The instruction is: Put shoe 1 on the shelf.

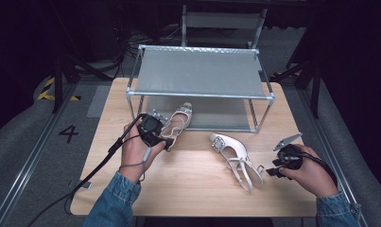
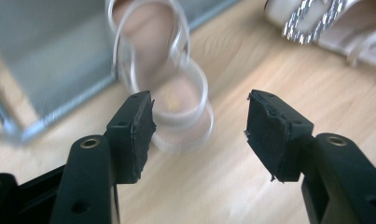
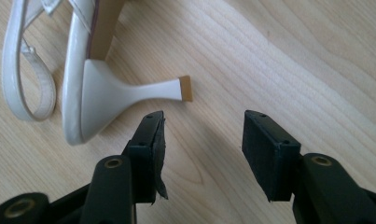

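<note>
Sandal [image 1: 236, 158] lies on its side on table [image 1: 188, 184] in front of shoe rack [image 1: 200, 71], long axis toe-to-rack, heel [image 3: 143, 91] just ahead of right gripper [image 3: 202, 135], jaws wide and empty; left gripper [image 2: 199, 126], also wide, empty, farther off.

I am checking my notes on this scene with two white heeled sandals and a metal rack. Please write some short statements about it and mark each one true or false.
1. One white sandal lies partly on the lower shelf of the metal shoe rack. True.
2. The left gripper is shut on that sandal. False: its jaws are open, nothing pressed between them.
3. The other sandal lies on its side on the wooden table. True.
4. The right gripper grips this sandal's heel. False: its jaws are open, the heel apart from them.
</note>
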A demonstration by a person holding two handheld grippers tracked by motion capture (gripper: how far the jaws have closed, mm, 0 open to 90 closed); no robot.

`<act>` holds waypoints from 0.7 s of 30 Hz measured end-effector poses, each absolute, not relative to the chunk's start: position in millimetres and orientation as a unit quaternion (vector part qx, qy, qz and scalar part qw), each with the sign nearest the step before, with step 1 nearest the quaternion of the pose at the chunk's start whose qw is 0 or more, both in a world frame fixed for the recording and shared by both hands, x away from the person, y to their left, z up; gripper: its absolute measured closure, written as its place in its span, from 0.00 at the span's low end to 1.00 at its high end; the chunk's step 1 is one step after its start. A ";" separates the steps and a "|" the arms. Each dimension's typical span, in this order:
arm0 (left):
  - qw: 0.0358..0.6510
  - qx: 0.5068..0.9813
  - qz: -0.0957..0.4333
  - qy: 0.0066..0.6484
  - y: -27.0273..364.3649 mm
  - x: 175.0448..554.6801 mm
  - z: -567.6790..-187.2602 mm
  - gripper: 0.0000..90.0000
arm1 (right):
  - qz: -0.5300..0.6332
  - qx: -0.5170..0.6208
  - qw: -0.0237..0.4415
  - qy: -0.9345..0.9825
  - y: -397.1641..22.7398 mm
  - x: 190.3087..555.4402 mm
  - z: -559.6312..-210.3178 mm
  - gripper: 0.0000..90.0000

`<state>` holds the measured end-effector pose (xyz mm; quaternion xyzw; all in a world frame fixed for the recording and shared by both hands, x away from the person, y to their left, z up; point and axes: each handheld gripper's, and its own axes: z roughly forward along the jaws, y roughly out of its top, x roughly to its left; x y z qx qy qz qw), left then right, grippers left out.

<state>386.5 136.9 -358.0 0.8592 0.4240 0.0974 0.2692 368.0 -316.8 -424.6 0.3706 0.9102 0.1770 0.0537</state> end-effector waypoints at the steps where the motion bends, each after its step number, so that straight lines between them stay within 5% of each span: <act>1: 0.268 0.858 0.096 0.426 139.5 384.0 -359.3 0.45 | 0.179 0.369 0.052 0.910 -315.2 369.0 -424.4 0.56; 21: 0.240 0.864 0.083 0.436 156.1 377.5 -423.1 0.37 | 0.181 0.360 0.047 0.914 -306.9 379.6 -425.5 0.56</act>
